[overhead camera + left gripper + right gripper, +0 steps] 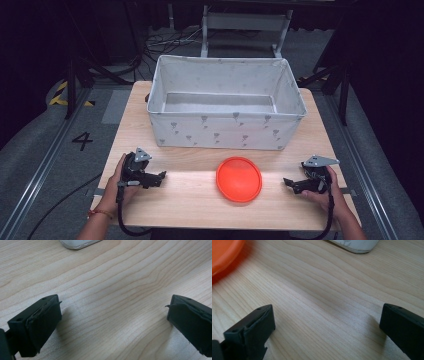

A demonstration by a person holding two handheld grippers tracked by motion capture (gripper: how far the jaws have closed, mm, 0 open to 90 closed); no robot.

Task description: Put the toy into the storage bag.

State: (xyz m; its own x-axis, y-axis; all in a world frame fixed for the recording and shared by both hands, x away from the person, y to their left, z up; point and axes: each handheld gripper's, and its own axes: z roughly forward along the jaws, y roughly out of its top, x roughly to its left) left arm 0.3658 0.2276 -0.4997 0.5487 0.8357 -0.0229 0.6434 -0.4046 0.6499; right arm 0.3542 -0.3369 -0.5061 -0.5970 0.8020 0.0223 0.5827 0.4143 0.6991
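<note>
Lying flat on the tabletop [190, 210], the orange plate [239, 178] sits just before the fabric bin [227, 131]; left gripper [161, 177] and right gripper [288, 183] flank the plate, fingers apart, holding nothing; a "4" [82, 141] marks the floor left of the plate.

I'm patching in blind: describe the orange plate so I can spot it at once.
Start at the wooden table and the big white fabric bin on its far half. In front of the bin, midway between the left gripper and right gripper, lies the orange plate: flat, round, the only brightly coloured thing there.
</note>
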